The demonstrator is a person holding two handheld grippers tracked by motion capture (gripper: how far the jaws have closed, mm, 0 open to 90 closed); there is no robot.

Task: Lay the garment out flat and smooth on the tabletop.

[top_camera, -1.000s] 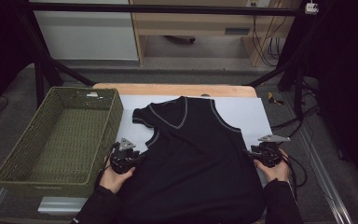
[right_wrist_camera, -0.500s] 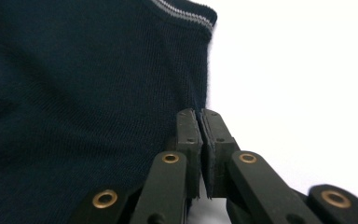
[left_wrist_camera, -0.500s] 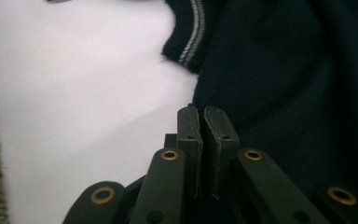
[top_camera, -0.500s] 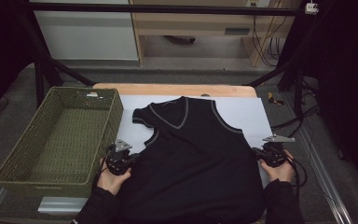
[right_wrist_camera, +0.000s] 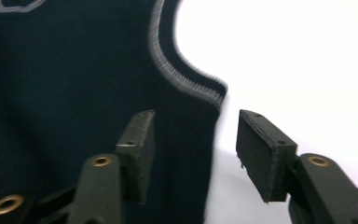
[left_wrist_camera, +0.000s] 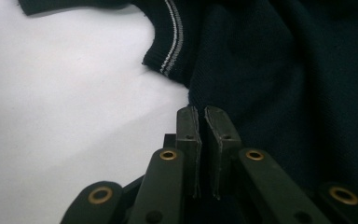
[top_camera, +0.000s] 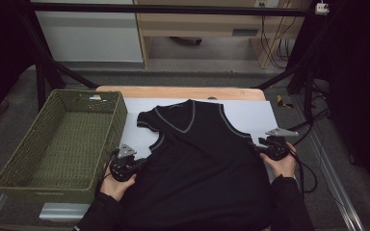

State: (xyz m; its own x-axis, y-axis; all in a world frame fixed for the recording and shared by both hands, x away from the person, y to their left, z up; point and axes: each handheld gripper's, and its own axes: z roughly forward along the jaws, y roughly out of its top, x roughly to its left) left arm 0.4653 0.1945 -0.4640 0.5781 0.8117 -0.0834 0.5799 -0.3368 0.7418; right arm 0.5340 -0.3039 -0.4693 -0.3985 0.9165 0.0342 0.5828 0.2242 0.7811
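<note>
Probably a lab or recording studio: black frame bars (top_camera: 173, 8), loose cables (top_camera: 274, 36), dark surroundings, and a white-covered desk (top_camera: 255, 115).

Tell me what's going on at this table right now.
A person is working on a black sleeveless sweater spread on a white sheet, a gripper in each hand. The left gripper is pinched shut on the sweater's side edge just below the armhole. The right gripper has just been opening, and its jaws stand apart astride the opposite edge without pressing it. A green woven basket sits beside the sweater.
</note>
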